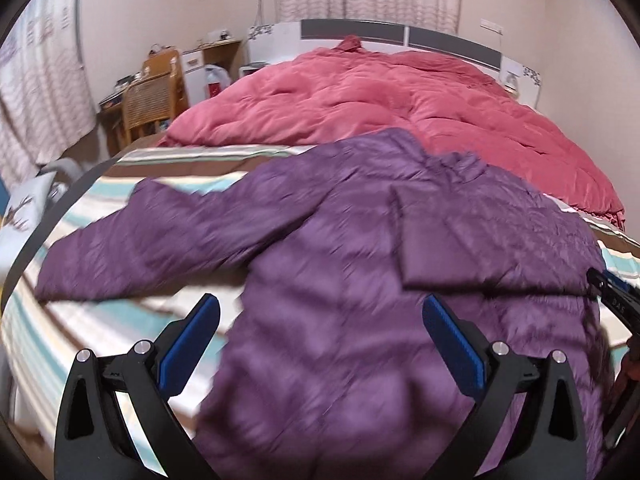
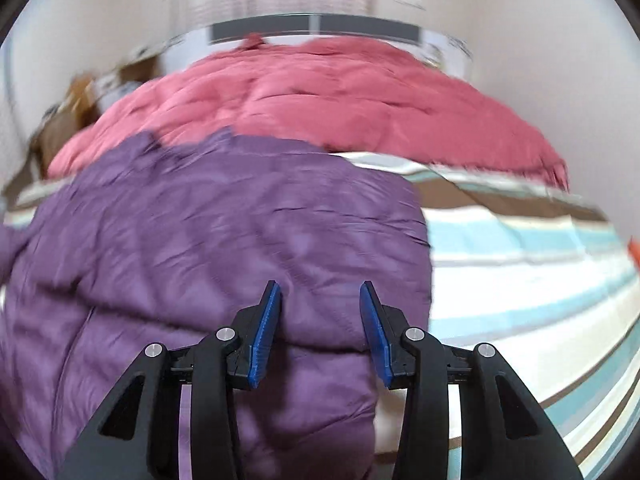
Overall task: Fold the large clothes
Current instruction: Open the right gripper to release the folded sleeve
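Right now the purple padded jacket (image 1: 360, 280) lies spread flat on the striped sheet (image 1: 100, 320) at the near end of the bed, just in front of the rumpled pink quilt (image 1: 380, 96) that covers the far half. One side looks dealt with: the sleeve on the right of the left wrist view is laid across the body as a flat panel (image 1: 460, 236), and from the right wrist view that edge of the jacket (image 2: 224, 240) runs fairly straight beside bare sheet (image 2: 520, 272). The other sleeve (image 1: 140, 236) is stretched out to the side over the stripes, not yet brought in.

Both tools are empty. The left gripper (image 1: 320, 332) hangs above the jacket's lower body with its blue pads spread wide and nothing between them. The right gripper (image 2: 320, 320) stands partly open, narrower than the left, above the folded edge, gripping no cloth.

I'd judge this to be the pause between folds, one side done and the other waiting. The next move seems to call for reaching out to that loose sleeve, pinching it near the cuff, and carrying it across the body to match the first. The padding is puffy and slippery-looking, so a shallow pinch might slide off or drag the layer beneath out of line.
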{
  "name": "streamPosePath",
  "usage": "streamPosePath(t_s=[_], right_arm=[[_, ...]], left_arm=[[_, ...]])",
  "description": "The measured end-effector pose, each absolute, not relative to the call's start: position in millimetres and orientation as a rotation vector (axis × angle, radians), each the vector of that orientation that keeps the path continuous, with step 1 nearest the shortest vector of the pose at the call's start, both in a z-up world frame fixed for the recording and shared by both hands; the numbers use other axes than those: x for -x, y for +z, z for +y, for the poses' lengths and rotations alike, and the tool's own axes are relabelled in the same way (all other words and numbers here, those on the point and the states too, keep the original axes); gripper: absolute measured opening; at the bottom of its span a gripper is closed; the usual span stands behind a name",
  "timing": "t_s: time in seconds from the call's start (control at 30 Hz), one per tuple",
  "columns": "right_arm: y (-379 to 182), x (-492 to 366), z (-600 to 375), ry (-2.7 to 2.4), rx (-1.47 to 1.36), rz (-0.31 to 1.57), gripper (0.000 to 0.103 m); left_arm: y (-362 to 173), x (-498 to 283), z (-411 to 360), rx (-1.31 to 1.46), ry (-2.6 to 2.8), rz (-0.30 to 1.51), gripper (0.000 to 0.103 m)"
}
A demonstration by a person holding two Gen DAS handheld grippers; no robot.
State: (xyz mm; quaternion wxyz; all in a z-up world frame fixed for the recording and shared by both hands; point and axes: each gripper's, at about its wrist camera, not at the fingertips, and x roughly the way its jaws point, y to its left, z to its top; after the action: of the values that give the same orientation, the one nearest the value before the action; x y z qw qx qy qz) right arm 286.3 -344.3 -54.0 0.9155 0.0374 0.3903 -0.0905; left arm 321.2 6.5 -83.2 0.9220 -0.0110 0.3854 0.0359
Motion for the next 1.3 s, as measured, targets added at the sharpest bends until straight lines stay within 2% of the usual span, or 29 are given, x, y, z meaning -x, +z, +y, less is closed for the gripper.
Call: streamPosePath(t_s=[0.1, 0.37, 0.5, 0.73, 0.87, 0.9, 0.93, 0.97, 1.1, 1.23, 1.3], right_arm=[[-61.8, -306.6, -347.5, -0.163, -0.120, 0.849, 0.041], [-72.2, -315.5, -321.4, -0.093, -0.021, 0.856, 0.041], [-71.7, -316.1, -324.4, -0.087, -0.014, 0.862, 0.041], [-65.5, -309.1, -316.9, -0.129, 0.030, 0.825, 0.041], [-52.1, -284.7, -310.5, -0.141, 0.054, 0.805, 0.043], [-51.6, -280.7, -310.2, -0.145, 0.056, 0.804, 0.047], [-52.6, -274.6, -310.4, -0.153, 0.058, 0.801, 0.056], [-54.0, -271.9, -310.5, -0.160, 0.063, 0.798, 0.059], [-67.3, -270.8, -313.0, -0.185, 0.071, 0.823, 0.059], [-69.8, -273.6, -313.1, -0.195, 0.072, 0.822, 0.059], [-69.7, -273.5, -310.8, -0.199, 0.086, 0.812, 0.059]], left_arm=[[-92.3, -349.5, -14.8, -0.004, 0.040, 0.821, 0.101], [-129.2, -399.0, -48.7, -0.125, 0.086, 0.918, 0.101], [-144.2, -400.4, -29.0, 0.015, 0.023, 0.947, 0.101], [-127.3, -379.3, -5.7, 0.118, 0.001, 0.908, 0.101], [-116.9, -366.5, 46.1, 0.234, 0.061, 0.858, 0.101], [-116.1, -364.7, 58.3, 0.255, 0.082, 0.847, 0.101], [-116.1, -362.9, 72.1, 0.272, 0.111, 0.838, 0.101], [-117.4, -359.6, 89.9, 0.296, 0.154, 0.835, 0.101], [-131.0, -348.2, 157.0, 0.444, 0.289, 0.859, 0.101], [-143.8, -325.0, 223.2, 0.624, 0.438, 0.785, 0.098], [-150.1, -318.3, 251.5, 0.674, 0.515, 0.763, 0.088]])
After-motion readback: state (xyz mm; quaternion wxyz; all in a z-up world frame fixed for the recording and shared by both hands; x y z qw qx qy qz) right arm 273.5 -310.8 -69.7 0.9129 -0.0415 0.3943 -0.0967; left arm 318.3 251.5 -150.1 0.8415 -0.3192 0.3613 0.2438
